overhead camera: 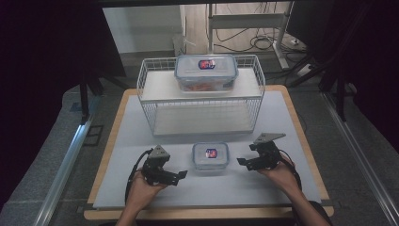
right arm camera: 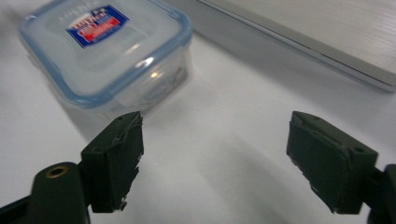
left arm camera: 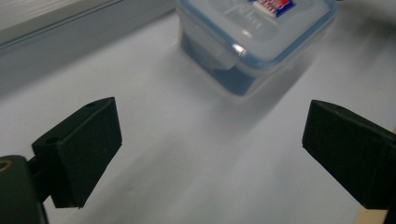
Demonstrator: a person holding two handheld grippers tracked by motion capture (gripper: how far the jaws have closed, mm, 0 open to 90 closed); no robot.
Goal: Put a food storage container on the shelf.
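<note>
the small container (overhead camera: 210, 156) sits on the pale surface (overhead camera: 141, 141) near the person's edge, just in front of the wire basket (overhead camera: 151, 110). it is a clear box with a blue-rimmed snap lid and a red and blue label on top, and it stands flat and closed.

the left tool (overhead camera: 180, 174) lies to the left of the container, its jaws aimed toward it and spread wide with nothing between them. in the left gripper view the container (left arm camera: 254, 39) is ahead of the jaws and off to the upper right, apart from both pads.

the right tool (overhead camera: 242, 162) is on the other side of the container, also pointing inward. its jaws are spread wide and hold nothing. in the right gripper view the container (right arm camera: 105, 53) is at the upper left, with its near corner just beyond one pad (right arm camera: 119, 161); whether they touch cannot be told.

a second, larger container (overhead camera: 206, 71) of the same kind rests on the upper shelf of the wire basket, well apart from both tools.
</note>
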